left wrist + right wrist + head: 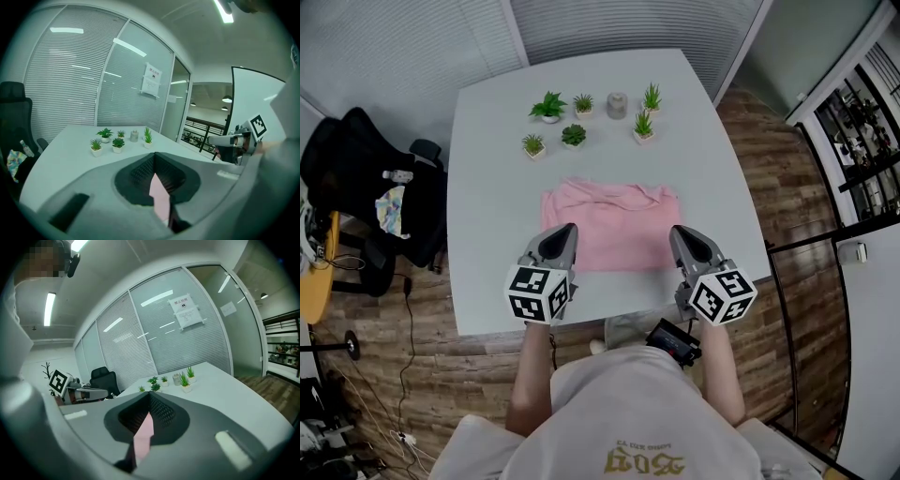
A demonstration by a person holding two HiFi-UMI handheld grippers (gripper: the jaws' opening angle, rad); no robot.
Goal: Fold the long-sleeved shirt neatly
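At six o'clock of the pink shirt point(609, 220), left gripper point(569, 229) and right gripper point(674, 231) hover, tongs pressed together (nothing pinched), apparently lined up to take its near hem.

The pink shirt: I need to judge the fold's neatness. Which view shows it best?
The head view: the pink shirt lies flat on the table, nearly all visible. Both gripper views show only a pink sliver between closed jaws.

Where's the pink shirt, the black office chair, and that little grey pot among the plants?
pink shirt point(609, 230): head view, middle of the folded cloth
black office chair point(354, 145): head view, its dark backrest
grey pot point(617, 105): head view, its side
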